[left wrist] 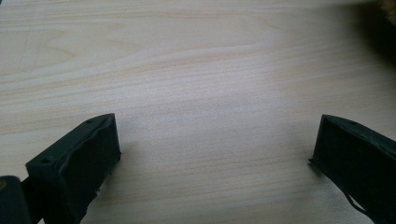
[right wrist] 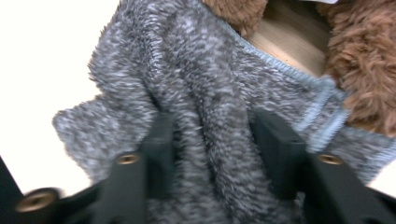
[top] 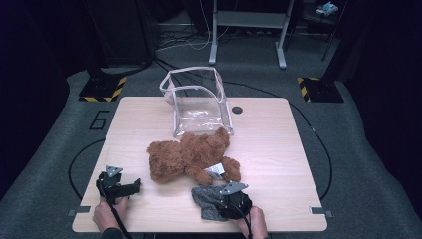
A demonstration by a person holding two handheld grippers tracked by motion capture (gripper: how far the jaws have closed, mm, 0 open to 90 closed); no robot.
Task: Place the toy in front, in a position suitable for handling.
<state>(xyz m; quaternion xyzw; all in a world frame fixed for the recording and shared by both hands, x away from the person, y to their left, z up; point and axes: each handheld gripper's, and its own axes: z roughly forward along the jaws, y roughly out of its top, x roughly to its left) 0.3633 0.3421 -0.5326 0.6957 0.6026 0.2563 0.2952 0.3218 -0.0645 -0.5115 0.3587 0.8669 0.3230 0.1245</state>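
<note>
The grey fleece cloth [right wrist: 205, 116], fuzzy and speckled, is partly hidden beneath the right gripper [right wrist: 210, 140], whose jaws are clenched on a bunched fold. The left gripper [left wrist: 215, 154] is held released over the table [left wrist: 196, 70].

A single large dark numeral "6" [top: 100, 120] is marked on the grey carpeted floor [top: 50, 164], just off the far left corner of the light wooden counter [top: 278, 149]. A small white tag [top: 215, 171] lies on the brown plush teddy bear [top: 186, 154], but any print on it is too small to read. Nothing else legible appears in the high view or either gripper view
</note>
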